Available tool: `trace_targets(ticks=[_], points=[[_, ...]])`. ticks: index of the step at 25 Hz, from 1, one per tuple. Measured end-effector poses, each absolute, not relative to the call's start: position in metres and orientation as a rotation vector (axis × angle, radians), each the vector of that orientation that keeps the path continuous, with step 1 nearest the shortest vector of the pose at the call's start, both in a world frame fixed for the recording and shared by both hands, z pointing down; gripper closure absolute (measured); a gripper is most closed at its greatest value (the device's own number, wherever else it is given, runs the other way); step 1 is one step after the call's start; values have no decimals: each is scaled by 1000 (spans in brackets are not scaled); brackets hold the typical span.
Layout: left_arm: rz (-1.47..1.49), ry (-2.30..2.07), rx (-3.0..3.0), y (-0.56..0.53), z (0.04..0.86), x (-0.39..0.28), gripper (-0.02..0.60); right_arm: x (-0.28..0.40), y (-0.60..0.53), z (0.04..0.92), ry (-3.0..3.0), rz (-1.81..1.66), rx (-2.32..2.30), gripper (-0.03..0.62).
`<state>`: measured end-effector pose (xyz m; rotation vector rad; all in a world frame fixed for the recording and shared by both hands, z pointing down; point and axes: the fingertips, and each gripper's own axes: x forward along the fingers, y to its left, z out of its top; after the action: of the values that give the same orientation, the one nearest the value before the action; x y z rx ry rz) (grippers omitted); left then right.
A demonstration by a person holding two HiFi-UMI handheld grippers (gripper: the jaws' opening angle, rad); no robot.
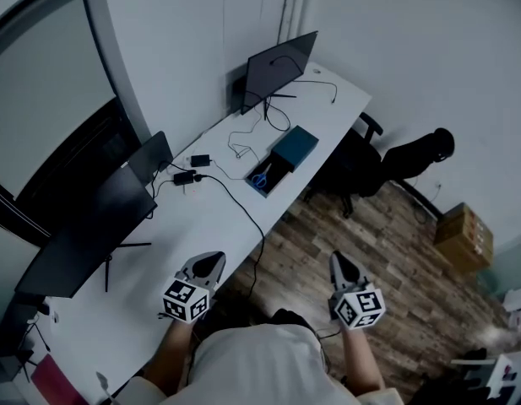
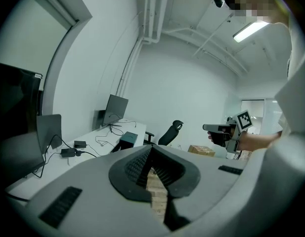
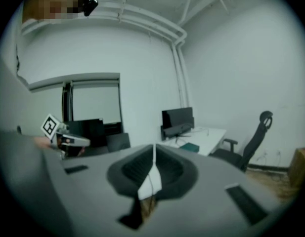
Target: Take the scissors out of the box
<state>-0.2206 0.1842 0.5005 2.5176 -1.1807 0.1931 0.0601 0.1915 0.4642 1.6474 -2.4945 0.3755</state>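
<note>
A teal box (image 1: 287, 153) lies open on the long white desk (image 1: 159, 260), near its far end. Blue-handled scissors (image 1: 260, 178) rest in its near part. Both grippers hover far short of the box, near the person's body. My left gripper (image 1: 211, 264) is over the desk's near edge, jaws shut and empty. My right gripper (image 1: 343, 268) hangs over the wooden floor beside the desk, jaws also shut and empty. In the left gripper view the box (image 2: 128, 138) shows small, far beyond the closed jaws. The right gripper view has the box (image 3: 191, 146) far off too.
A monitor (image 1: 277, 67) stands at the desk's far end; another monitor (image 1: 83, 234) and a laptop (image 1: 150, 157) stand on the left. Cables and power adapters (image 1: 192, 169) run across the desk. An office chair (image 1: 361, 163) sits beside the box; cardboard boxes (image 1: 464, 236) lie on the floor.
</note>
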Motion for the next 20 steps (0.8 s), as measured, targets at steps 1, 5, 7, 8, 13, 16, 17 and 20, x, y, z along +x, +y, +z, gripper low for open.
trace_targets(ticks=[1,5,7,8,13,16,17,20], points=[[195,-1175,2518,182,502,-223,549,57,191,466,-2492,378,1646,560],[208,-1155,2516,175,508,-227,549,49,188,469,-2480,373,1635,560],[213,-1148,2510,170,512,-226,549,49,185,471,-2476,384,1631,560],[216,-1147,2504,167,513,-225,549,50,182,473,-2475,394,1630,560],[224,-1145,2488,144,517,-214,549,61,157,480,-2478,423,1625,560],[224,-1164,2471,125,519,-206,549,68,133,487,-2489,442,1605,560],[220,-1172,2463,119,519,-203,549,69,124,489,-2493,446,1590,560],[213,-1190,2450,99,518,-189,549,76,98,492,-2509,446,1539,560]])
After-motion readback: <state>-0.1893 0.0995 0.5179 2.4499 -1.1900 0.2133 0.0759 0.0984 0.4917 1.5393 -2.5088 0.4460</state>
